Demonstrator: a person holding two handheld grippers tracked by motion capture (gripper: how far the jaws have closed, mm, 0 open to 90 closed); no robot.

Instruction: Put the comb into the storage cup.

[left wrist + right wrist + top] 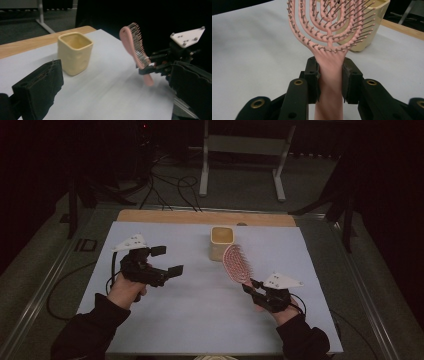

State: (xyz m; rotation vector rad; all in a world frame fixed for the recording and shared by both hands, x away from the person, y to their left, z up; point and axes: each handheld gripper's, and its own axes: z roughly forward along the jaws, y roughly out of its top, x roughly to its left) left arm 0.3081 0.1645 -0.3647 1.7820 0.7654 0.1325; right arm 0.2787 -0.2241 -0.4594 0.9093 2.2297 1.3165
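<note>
A pink vented hairbrush (236, 263) (136, 51) (329, 30) is held up off the table, head tilted toward the yellow square cup (221, 242) (74, 53) (367, 27). My right gripper (253, 286) (147, 68) (329, 80) is shut on the brush's handle, pads pressing both sides just below the head. My left gripper (167, 261) (117, 100) hovers over the left half of the table, jaws wide open with nothing between them, pointing toward the cup and brush.
A pale sheet (200, 295) covers the table; a wooden strip (165, 216) shows along the far edge. Behind the table, a white metal frame (205, 165) and cables (170, 185) lie on the dark floor.
</note>
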